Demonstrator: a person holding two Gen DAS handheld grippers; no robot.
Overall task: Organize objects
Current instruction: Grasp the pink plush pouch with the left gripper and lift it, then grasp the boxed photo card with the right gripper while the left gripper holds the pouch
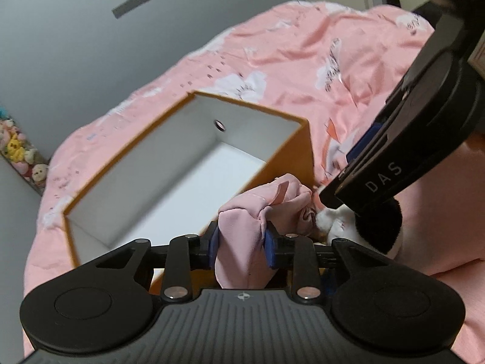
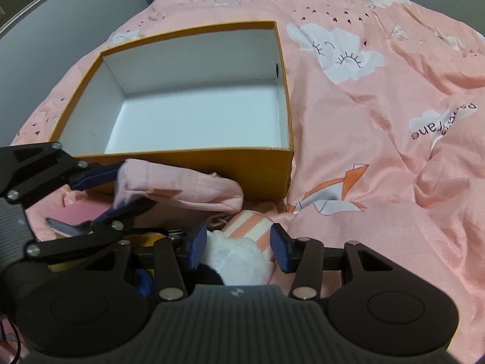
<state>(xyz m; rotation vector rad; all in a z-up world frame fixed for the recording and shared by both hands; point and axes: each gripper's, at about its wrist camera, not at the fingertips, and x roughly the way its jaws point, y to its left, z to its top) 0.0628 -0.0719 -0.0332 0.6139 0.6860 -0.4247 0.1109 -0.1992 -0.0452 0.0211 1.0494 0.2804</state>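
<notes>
Two fingers pinching pink cloth, lower end hidden

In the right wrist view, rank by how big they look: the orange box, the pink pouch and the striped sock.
1. orange box
2. pink pouch
3. striped sock, partly hidden, so unsure.

The orange cardboard box is showing a matt, papery outside and a smooth white lining. The pink printed cotton bedspread is lying soft and creased on the bed. The pale pink cloth pouch is looking stitched and matt. The white fluffy plush toy is showing fuzzy pile. The left tool is showing matt black plastic, shiny metal rivets and blue rubbery pads.
</notes>
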